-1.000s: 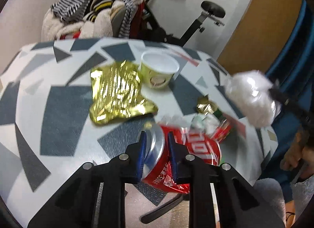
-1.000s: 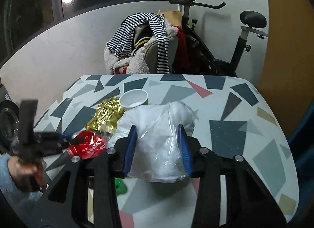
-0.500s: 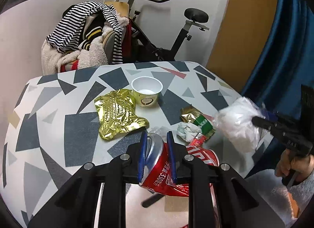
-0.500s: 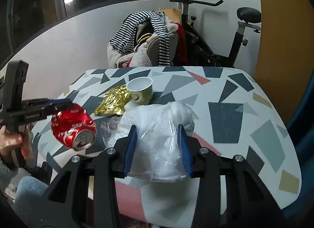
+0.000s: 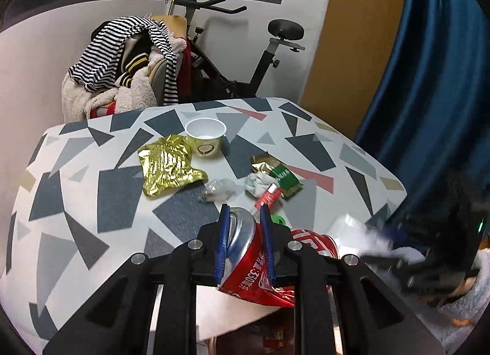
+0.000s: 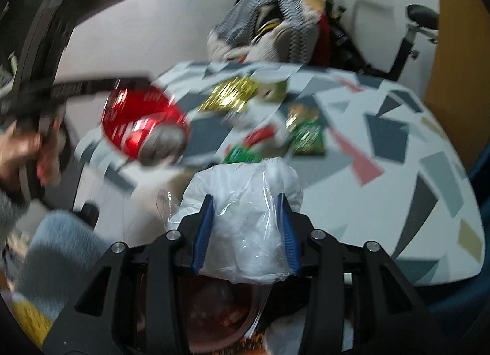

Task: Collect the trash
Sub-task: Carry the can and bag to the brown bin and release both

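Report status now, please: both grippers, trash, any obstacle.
Left hand-held gripper shut on crushed red can. Right hand-held gripper shut on white plastic bag. Nothing blocking.

1. A crushed red can (image 5: 249,266) is clamped between the blue pads of the left gripper (image 5: 244,217), held above the near edge of the worktop (image 5: 76,202).
2. Left on the worktop: gold foil bag (image 5: 168,165), paper cup (image 5: 205,137) just beside it, clear wrapper (image 5: 219,189), crumpled paper (image 5: 258,183), green packet (image 5: 283,176).
3. The right gripper (image 5: 376,232) is seen blurred at the lower right, with white plastic (image 5: 346,232).
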Demonstrator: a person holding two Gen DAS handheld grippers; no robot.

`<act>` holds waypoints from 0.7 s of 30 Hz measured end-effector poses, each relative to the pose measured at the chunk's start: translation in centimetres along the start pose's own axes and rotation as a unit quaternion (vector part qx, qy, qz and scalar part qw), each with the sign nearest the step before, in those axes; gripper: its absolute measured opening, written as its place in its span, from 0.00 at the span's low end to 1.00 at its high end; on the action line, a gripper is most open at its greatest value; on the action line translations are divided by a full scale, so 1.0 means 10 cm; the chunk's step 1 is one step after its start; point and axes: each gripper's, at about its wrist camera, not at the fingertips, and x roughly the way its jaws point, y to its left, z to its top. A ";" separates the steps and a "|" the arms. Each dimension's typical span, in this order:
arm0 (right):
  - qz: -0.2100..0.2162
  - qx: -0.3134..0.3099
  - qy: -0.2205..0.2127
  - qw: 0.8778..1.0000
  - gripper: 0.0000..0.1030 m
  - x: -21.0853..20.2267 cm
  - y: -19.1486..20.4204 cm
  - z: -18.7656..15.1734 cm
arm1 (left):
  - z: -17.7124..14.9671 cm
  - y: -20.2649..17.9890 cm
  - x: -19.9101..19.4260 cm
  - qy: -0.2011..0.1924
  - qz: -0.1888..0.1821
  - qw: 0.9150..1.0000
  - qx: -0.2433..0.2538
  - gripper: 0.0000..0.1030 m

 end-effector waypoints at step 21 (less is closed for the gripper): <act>0.118 -0.029 0.148 0.981 0.43 0.88 0.83 -0.62 | -0.34 0.01 -0.23 0.001 -0.001 1.000 -0.010 0.19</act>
